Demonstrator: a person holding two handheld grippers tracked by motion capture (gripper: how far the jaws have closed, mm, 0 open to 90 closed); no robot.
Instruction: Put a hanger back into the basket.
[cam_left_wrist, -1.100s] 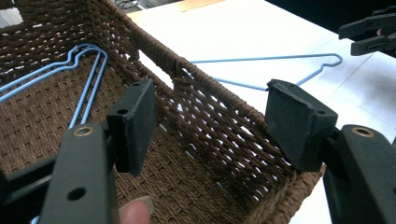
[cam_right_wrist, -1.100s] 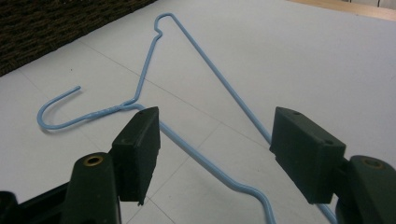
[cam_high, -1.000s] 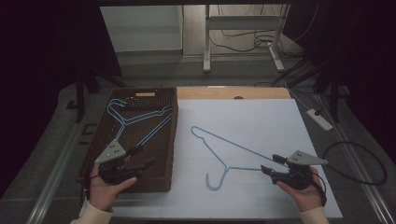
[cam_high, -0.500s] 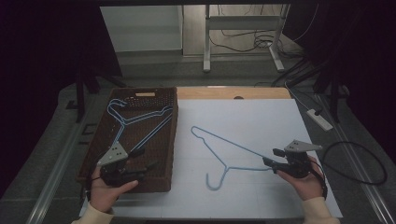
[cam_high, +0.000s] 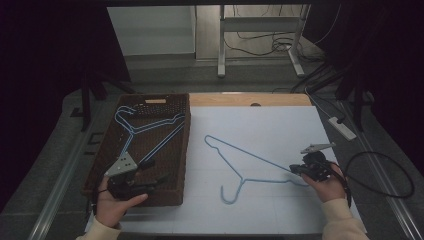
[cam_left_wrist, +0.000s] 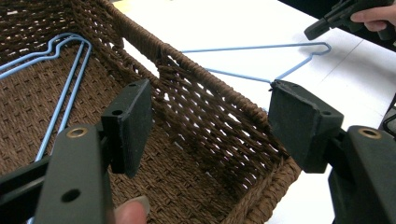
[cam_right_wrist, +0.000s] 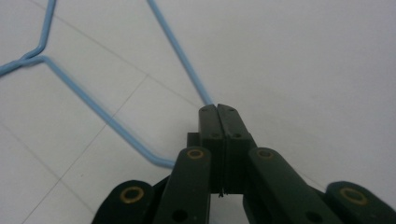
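High view: a blue wire hanger (cam_high: 250, 165) lies flat on the white worktop (cam_high: 260, 125), its hook towards the person and one shoulder corner at the right claw (cam_high: 295, 170). That claw's jaws have just been closing, and in the right gripper view they are pressed together on the hanger's wire (cam_right_wrist: 180, 51), which runs into the seam between the pads at their tips; the corner bend lies on the worktop just left of the jaws. The left claw (cam_high: 155, 181) hangs over the near end of the brown wicker basket (cam_high: 165, 102), which sits on the left of the worktop with more blue hangers (cam_high: 145, 125) inside. In the left gripper view its jaws stand wide apart, nothing between them, the basket's rim (cam_left_wrist: 210, 93) beyond.
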